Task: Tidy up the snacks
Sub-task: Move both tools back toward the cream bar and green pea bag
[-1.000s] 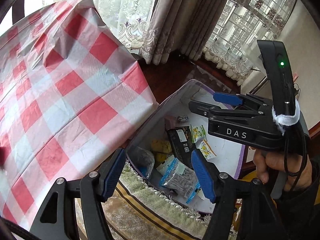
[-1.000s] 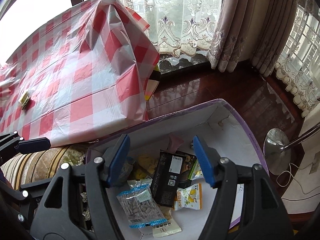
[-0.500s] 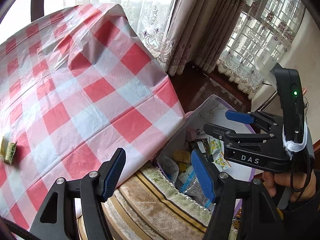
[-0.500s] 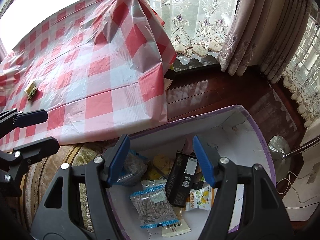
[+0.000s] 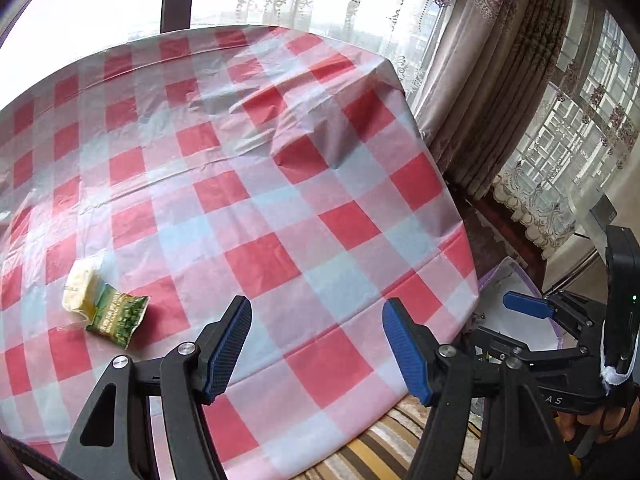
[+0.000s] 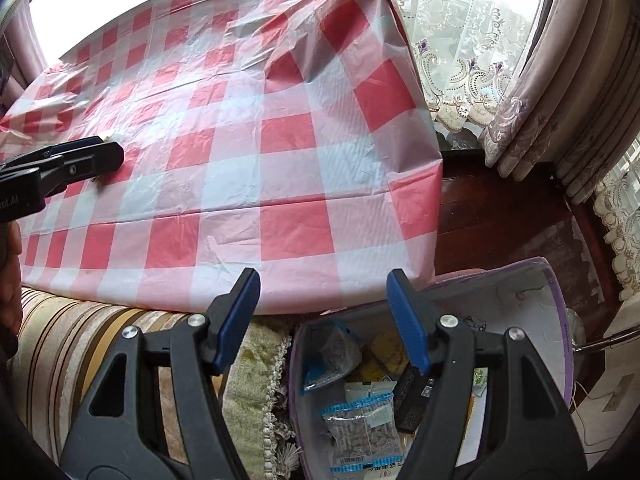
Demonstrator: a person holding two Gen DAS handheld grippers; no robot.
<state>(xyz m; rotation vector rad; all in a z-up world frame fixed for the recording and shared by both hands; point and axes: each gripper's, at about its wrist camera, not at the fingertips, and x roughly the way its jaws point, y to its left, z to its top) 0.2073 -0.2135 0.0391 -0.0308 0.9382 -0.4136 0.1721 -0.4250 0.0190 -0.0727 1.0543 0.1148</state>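
left gripper (image 5: 316,346) spread wide, empty, over checked tablecloth (image 5: 280,208). green snack pack (image 5: 106,308) lies on cloth, left of it. right gripper (image 6: 322,320) also spread, empty, above box (image 6: 556,320) w/ snack bags (image 6: 362,426), partly hidden by fingers.

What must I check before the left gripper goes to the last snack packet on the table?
1. Left gripper open and empty: ok.
2. Green snack packet lies flat on the checked tablecloth, nothing on it: ok.
3. Left gripper lined up with packet: not ok, packet is off to its left.
4. Right gripper open, empty, away from packet: ok.
5. Storage box has room: ok.
6. More snacks elsewhere: cannot tell.
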